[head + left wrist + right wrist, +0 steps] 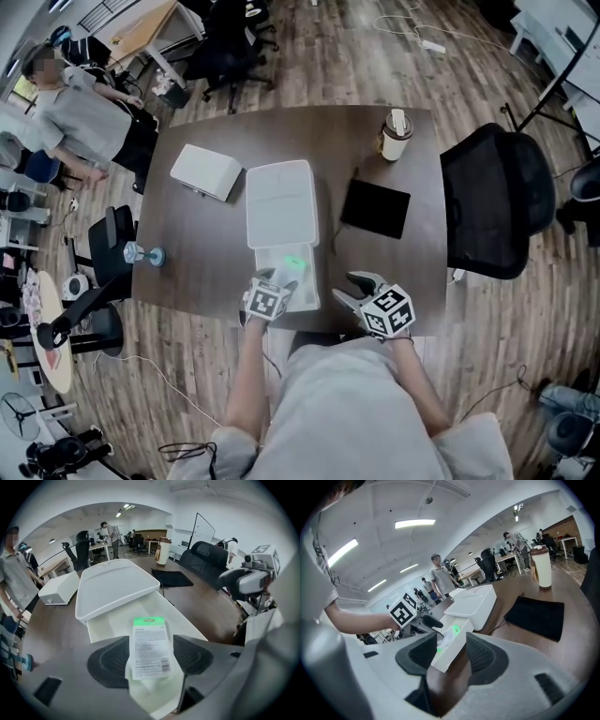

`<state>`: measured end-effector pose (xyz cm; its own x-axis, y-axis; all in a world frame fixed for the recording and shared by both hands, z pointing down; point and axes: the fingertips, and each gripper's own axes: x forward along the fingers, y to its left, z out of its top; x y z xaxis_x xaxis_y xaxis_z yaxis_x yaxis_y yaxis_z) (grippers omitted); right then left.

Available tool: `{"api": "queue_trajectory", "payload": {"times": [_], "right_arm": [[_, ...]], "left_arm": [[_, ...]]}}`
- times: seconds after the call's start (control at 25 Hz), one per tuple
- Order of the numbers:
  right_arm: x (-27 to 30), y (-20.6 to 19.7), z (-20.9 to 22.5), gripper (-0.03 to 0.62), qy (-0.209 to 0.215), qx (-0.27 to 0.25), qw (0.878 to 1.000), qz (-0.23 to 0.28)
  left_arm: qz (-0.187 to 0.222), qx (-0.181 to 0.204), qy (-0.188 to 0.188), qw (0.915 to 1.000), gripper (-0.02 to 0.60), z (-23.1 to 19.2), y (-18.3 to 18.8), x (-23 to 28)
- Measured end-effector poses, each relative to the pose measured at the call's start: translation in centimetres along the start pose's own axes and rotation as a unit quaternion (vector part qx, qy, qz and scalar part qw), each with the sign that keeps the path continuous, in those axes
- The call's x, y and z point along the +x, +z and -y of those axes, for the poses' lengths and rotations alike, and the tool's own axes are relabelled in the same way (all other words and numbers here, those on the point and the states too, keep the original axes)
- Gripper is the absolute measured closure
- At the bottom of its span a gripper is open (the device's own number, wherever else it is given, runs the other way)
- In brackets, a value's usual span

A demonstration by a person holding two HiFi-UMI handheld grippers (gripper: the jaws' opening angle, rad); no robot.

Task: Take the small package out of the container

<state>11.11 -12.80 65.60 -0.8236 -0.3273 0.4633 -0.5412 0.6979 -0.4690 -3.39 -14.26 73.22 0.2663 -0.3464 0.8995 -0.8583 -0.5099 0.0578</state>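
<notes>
Two grippers, one small package (pixel 149 644), one white container (pixel 186 619): the package lies flat inside the container, and the left gripper (pixel 279 278) hangs over it, jaws wide apart either side, not pinching. Meanwhile the right gripper (pixel 451 651) is open and empty, just beside the container.

Brown table (pixel 202 258) bearing a white box (pixel 206 172), a black mat (pixel 375 208) and a lidded cup (pixel 395 136); black office chair (pixel 497 199) beside it.
</notes>
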Motion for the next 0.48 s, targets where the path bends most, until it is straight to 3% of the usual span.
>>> {"api": "queue_trajectory", "payload": {"times": [0.28,0.48], "right_arm": [[0.7,0.3,0.5,0.398,0.004,0.002,1.0,-0.003],[0.7,0.2,1.0,0.398,-0.002,0.006,1.0,-0.003]], "left_arm": [[-0.022,0.01,-0.012,0.9996,0.287,-0.3,-0.4,2.6],[-0.051,0.027,0.004,0.9983,0.281,-0.8,-0.4,3.7]]}}
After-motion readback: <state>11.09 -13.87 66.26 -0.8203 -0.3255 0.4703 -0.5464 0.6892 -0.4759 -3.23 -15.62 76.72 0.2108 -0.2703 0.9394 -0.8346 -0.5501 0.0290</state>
